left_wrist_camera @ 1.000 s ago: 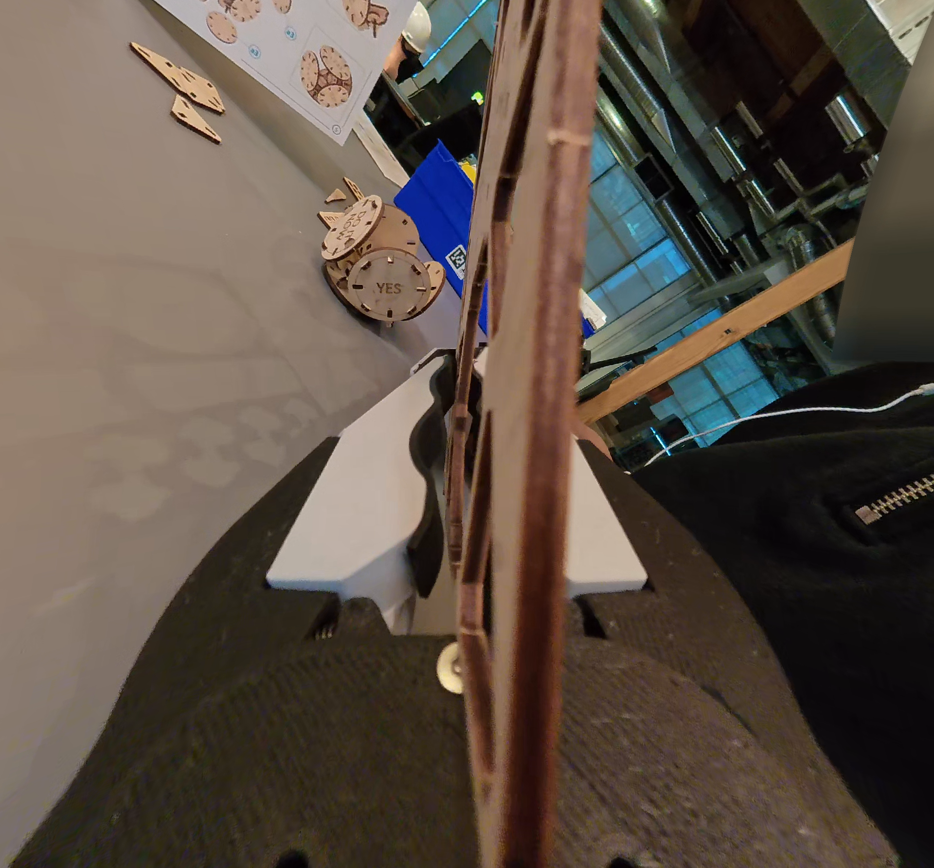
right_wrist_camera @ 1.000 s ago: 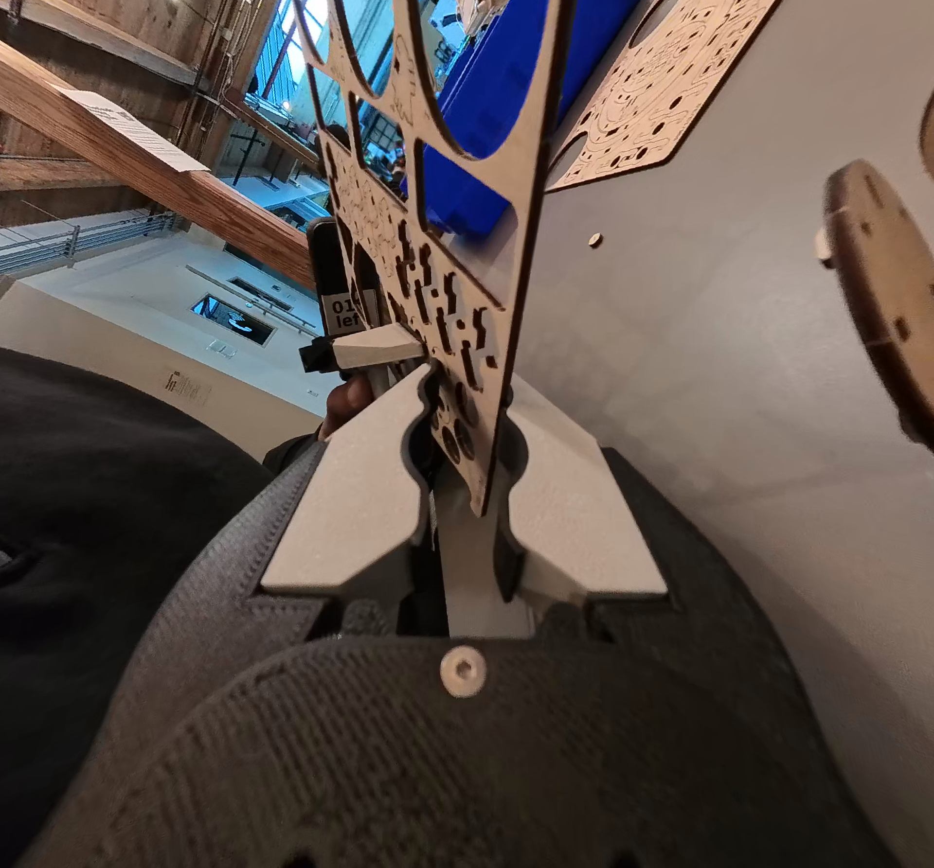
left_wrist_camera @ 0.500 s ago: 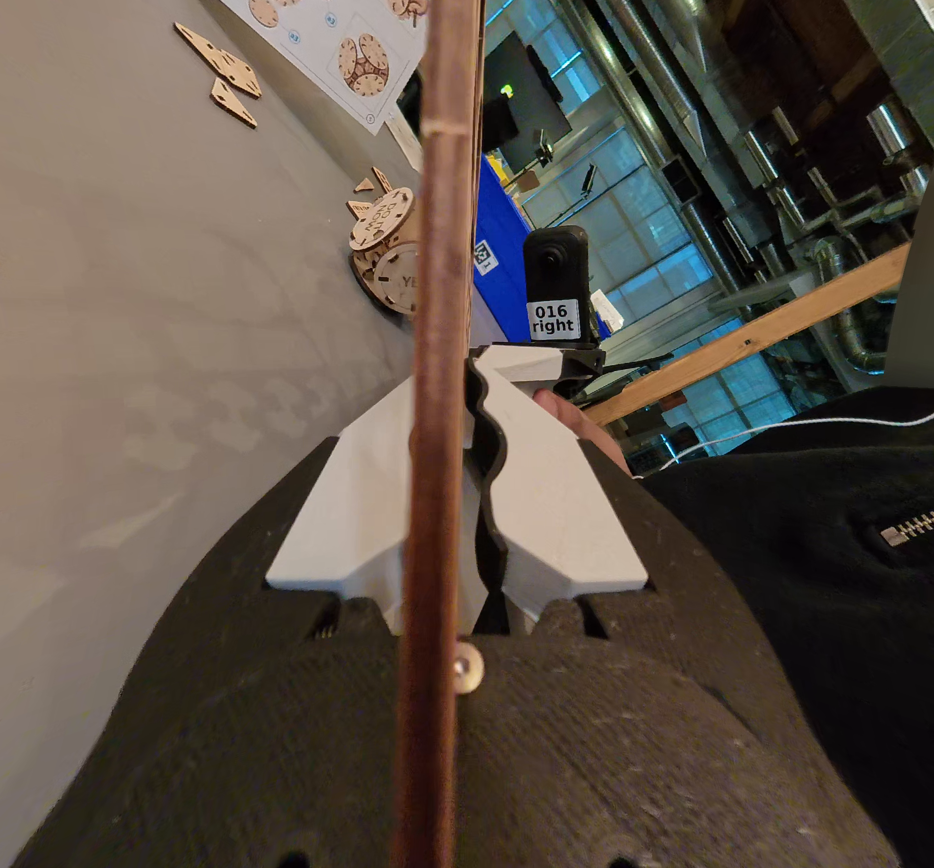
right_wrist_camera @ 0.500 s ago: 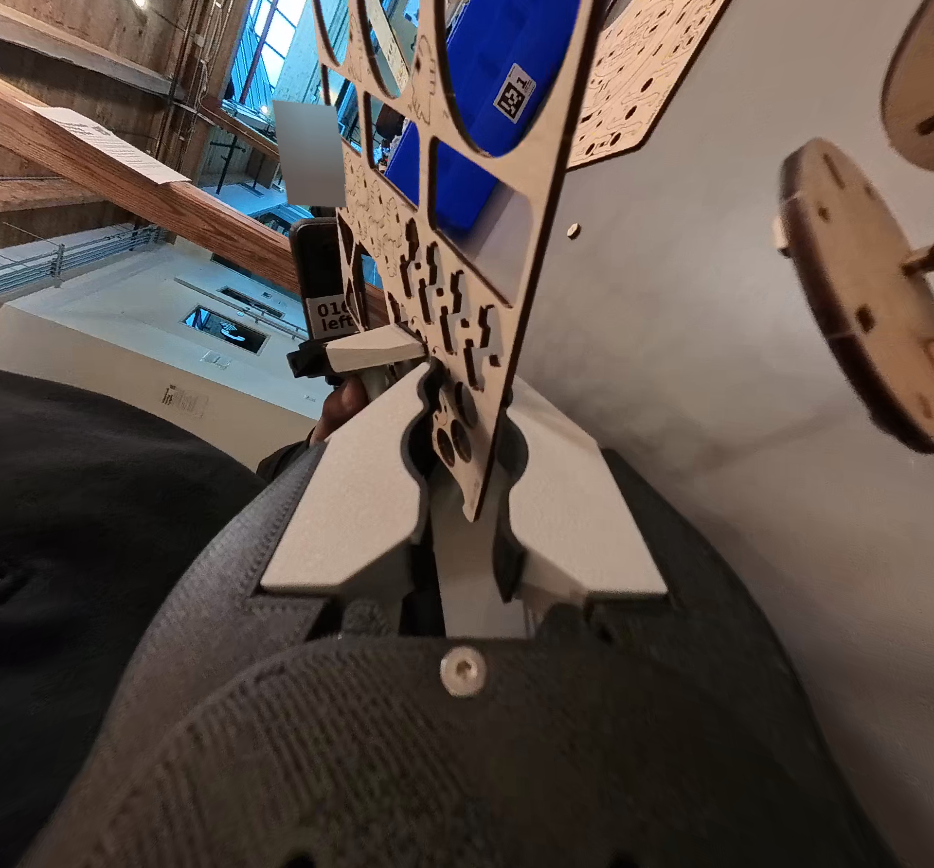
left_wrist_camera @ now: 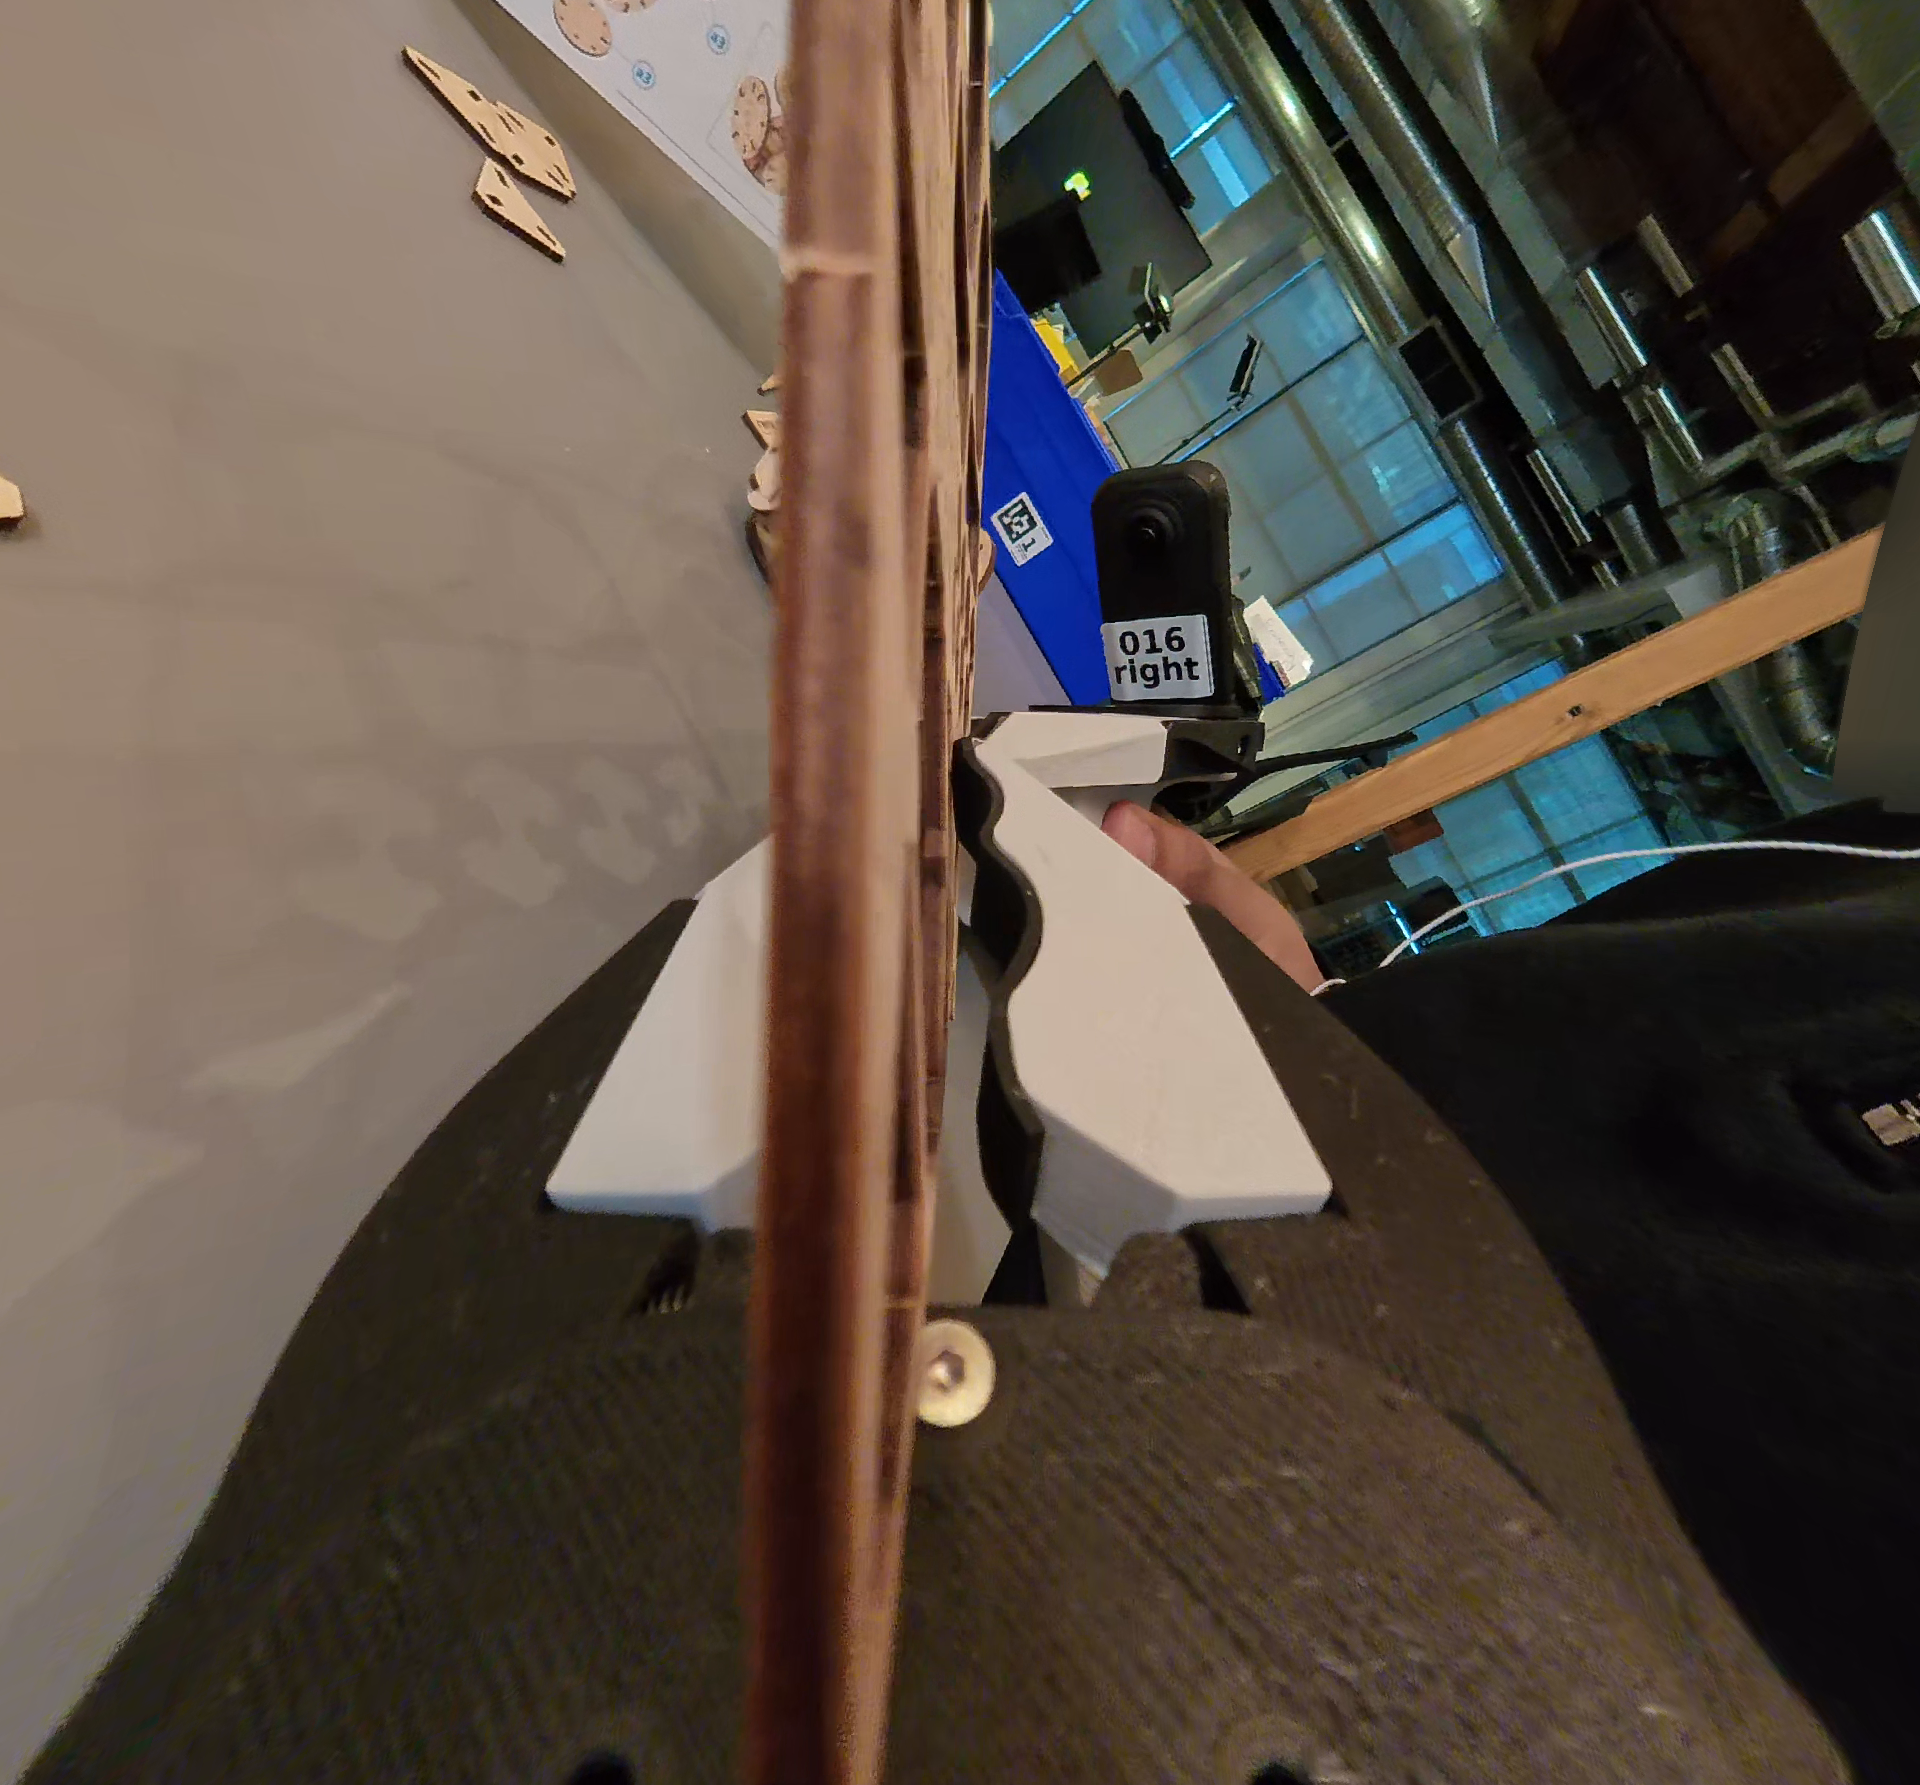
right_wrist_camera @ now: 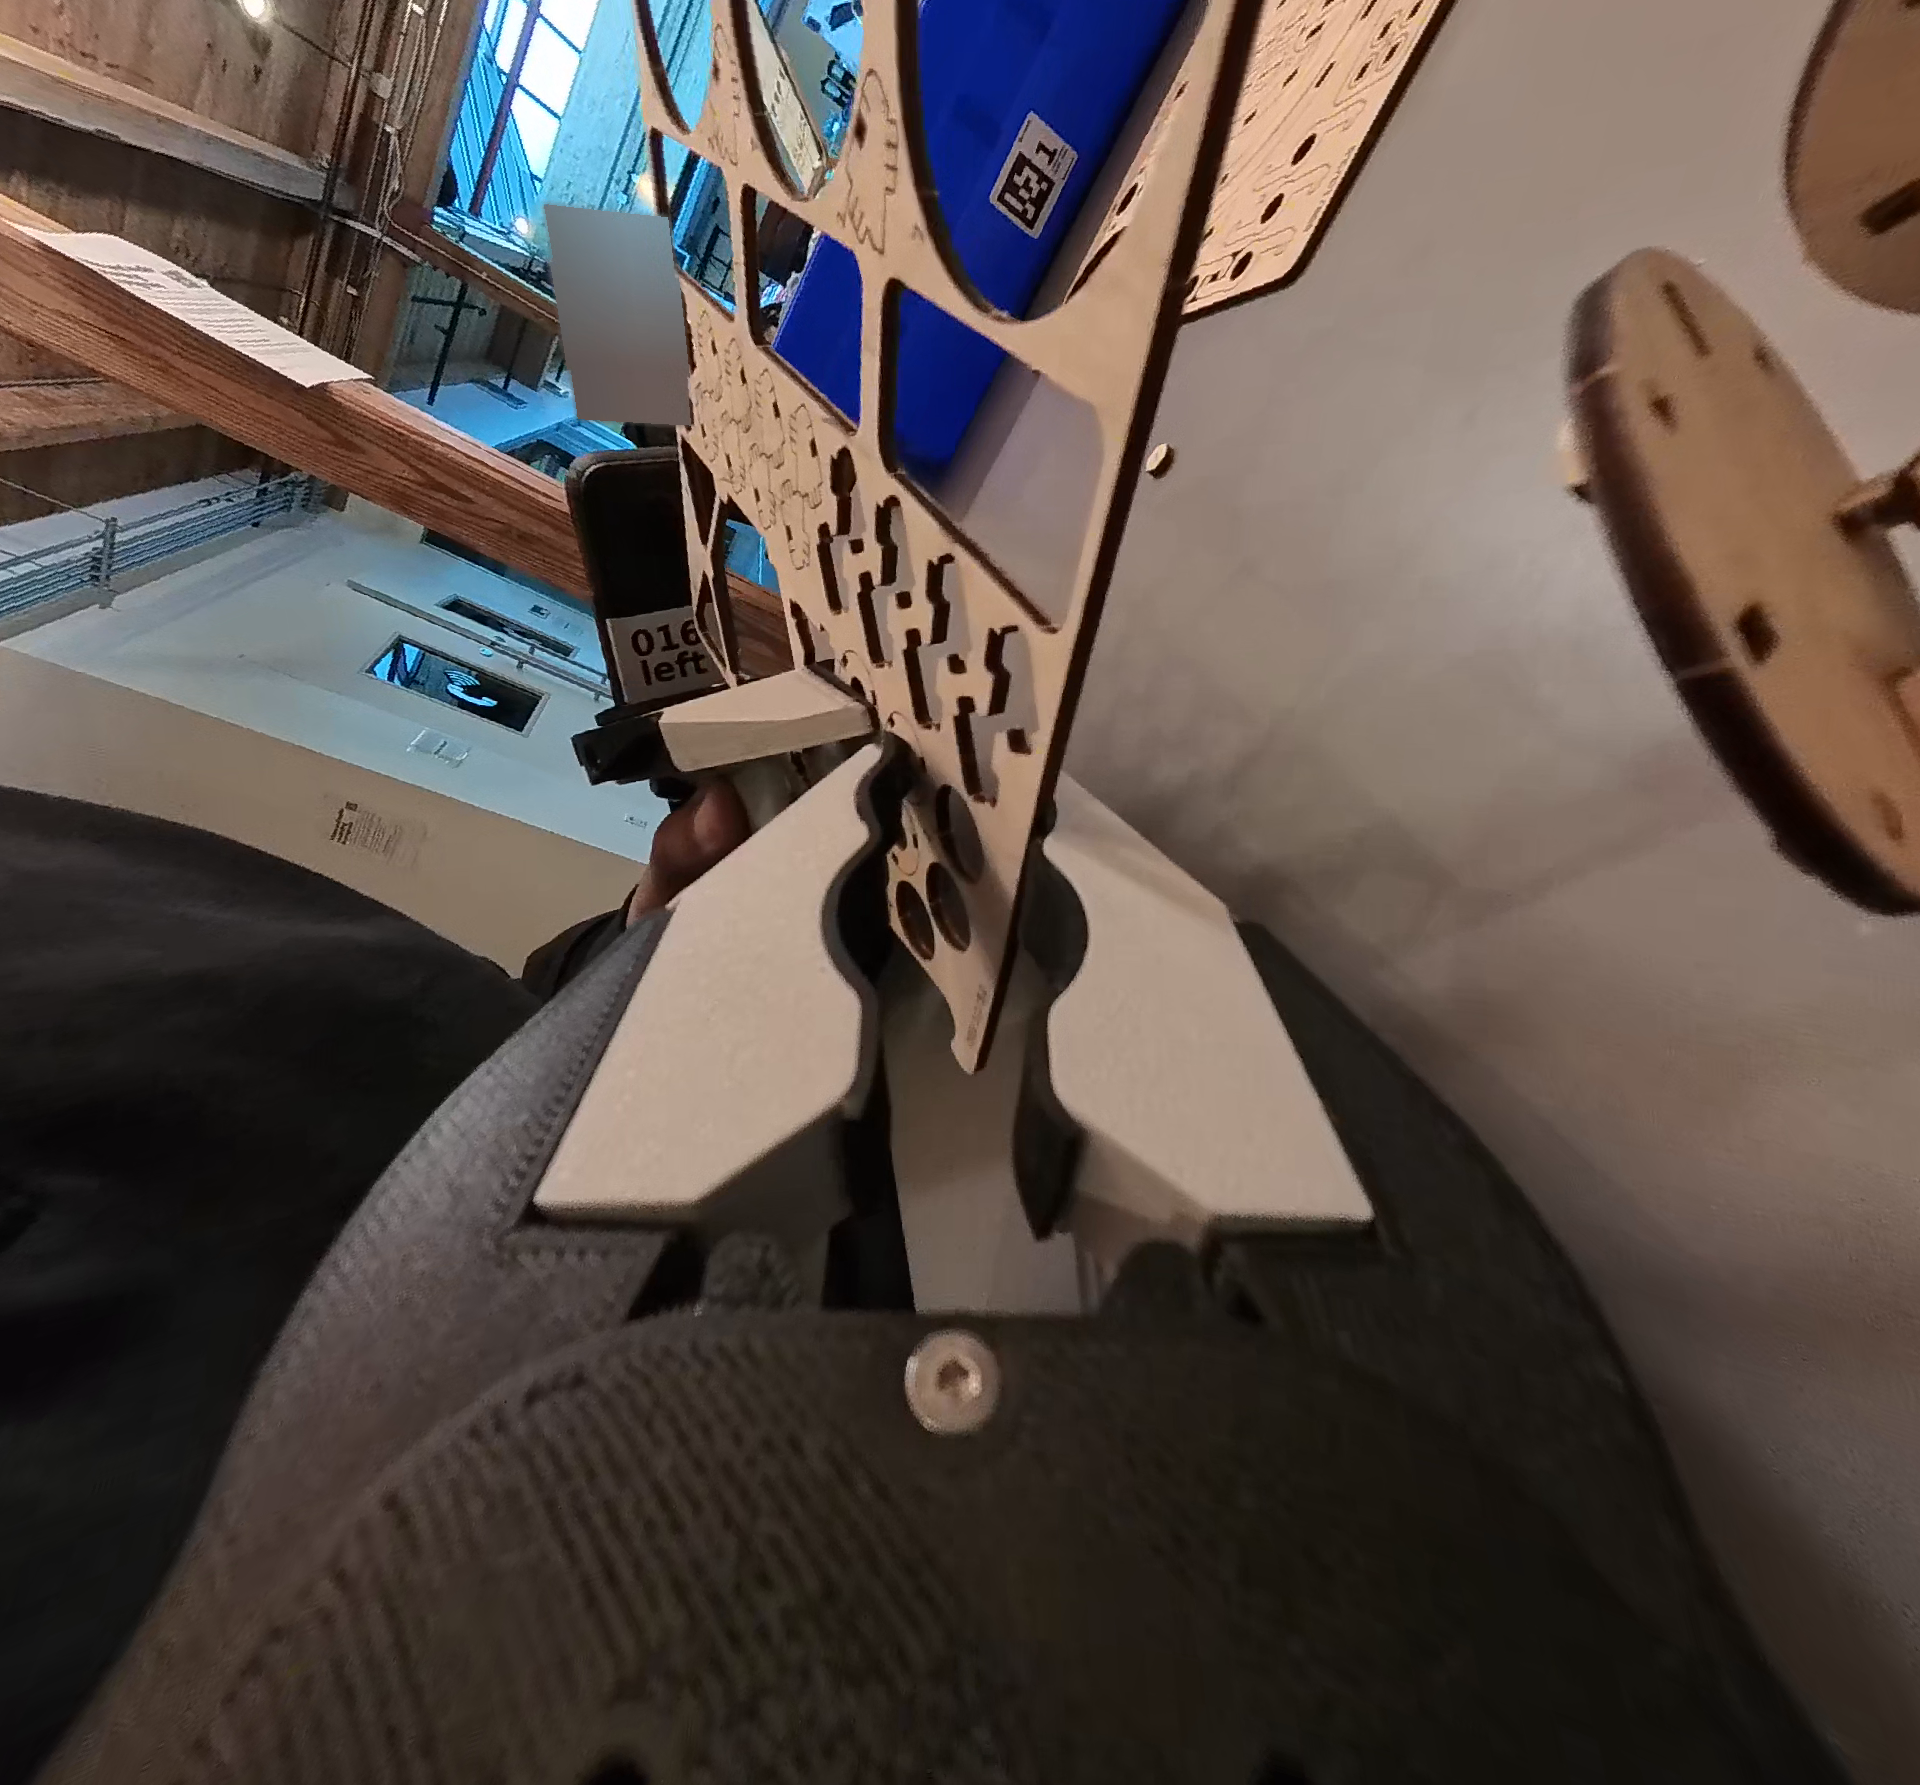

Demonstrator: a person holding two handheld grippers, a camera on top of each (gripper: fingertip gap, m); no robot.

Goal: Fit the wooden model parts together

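Thin laser-cut plywood sheet (right_wrist_camera: 966, 530), held upright off the grey bench (right_wrist_camera: 1351, 696): light, stiff, probably brittle at the cut-outs; best gripped on solid border.

Right hand-held gripper (right_wrist_camera: 961, 904) clamped on its lower corner; left hand-held gripper (left_wrist_camera: 935, 904) pinching its face.

Blue bin (right_wrist_camera: 1039, 73) at 12 o'clock, assembled wooden discs (right_wrist_camera: 1745, 582) at 3 o'clock.

High hall with ducts and windows.

Pale tan plywood sheet (right_wrist_camera: 1039, 447), dark-brown burnt edges, pierced with round, rectangular and notched cutouts. Plain grey desk (left_wrist_camera: 312, 696). Bright blue bin (right_wrist_camera: 1039, 73) at 12 o'clock, black-and-white square tag. Light wooden disc (right_wrist_camera: 1745, 613) at 3 o'clock, dotted with small dark slots. White jaws, black ribbed liners.
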